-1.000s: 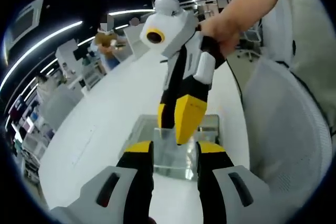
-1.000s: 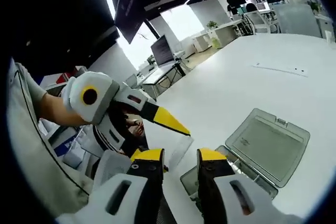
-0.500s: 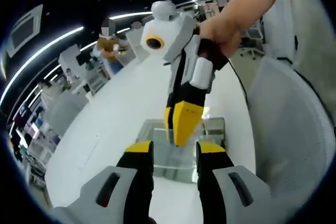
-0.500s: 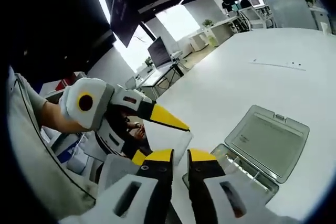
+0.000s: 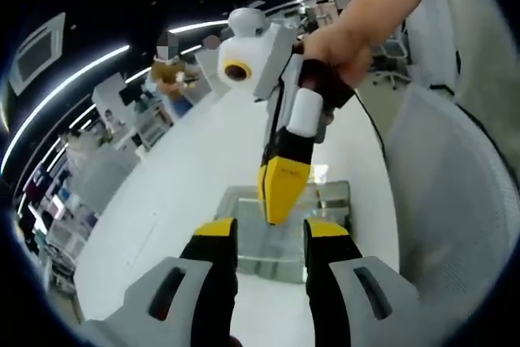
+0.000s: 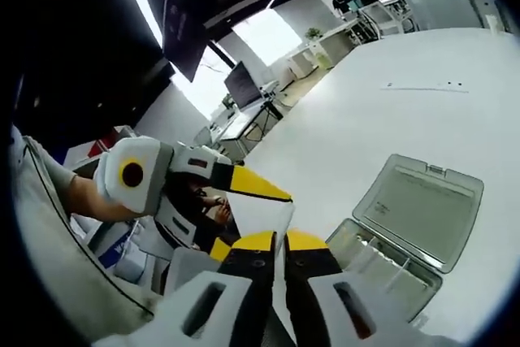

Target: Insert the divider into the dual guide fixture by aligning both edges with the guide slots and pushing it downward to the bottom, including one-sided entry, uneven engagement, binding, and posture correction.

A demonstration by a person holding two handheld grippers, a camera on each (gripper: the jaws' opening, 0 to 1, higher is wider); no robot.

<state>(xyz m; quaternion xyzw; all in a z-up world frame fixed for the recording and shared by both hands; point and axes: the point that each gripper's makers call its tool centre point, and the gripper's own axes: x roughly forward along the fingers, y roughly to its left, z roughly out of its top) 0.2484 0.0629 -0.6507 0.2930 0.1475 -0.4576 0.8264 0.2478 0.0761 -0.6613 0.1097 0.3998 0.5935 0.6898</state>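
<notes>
White table [image 6: 422, 119] lies open beyond the box [image 6: 382, 262]; right claw [image 6: 279, 241] pinches the divider [image 6: 262, 215], left claw [image 5: 270, 229] wide.

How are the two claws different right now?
The right claw is pinched nearly shut on a thin clear sheet, while the left claw stands wide open with nothing between its tips. The right claw, seen in the left gripper view, points steeply down over the clear box; the left claw reaches in from the side beside the sheet. Both have yellow tips on black and white bodies.
</notes>
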